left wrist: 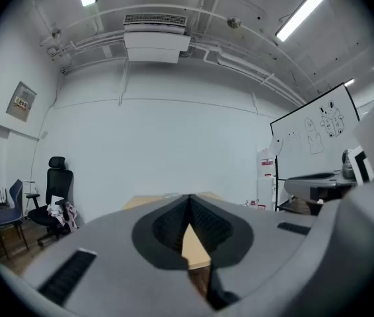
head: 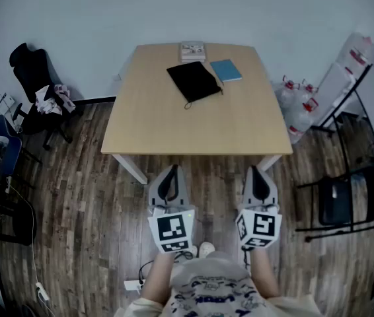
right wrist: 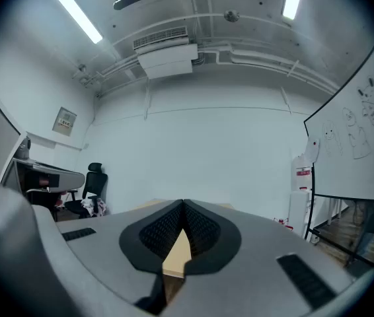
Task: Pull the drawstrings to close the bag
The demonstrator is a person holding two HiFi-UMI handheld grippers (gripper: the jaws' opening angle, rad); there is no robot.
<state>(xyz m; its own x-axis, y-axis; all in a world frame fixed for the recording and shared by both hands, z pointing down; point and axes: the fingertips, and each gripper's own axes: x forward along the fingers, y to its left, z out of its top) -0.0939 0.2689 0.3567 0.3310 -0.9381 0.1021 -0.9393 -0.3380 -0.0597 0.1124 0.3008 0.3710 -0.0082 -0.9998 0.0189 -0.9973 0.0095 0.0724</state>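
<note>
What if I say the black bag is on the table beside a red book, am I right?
Not quite. The book beside the black bag is blue, not red, as the head view shows. The bag does lie on the table.

Right gripper [right wrist: 183,205] with jaws together, empty, facing the table [right wrist: 176,253].

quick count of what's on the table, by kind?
Black drawstring bag: 1
Blue notebook: 1
Pale box or book at the far edge, too small to tell which: 1
Total: 3
</note>
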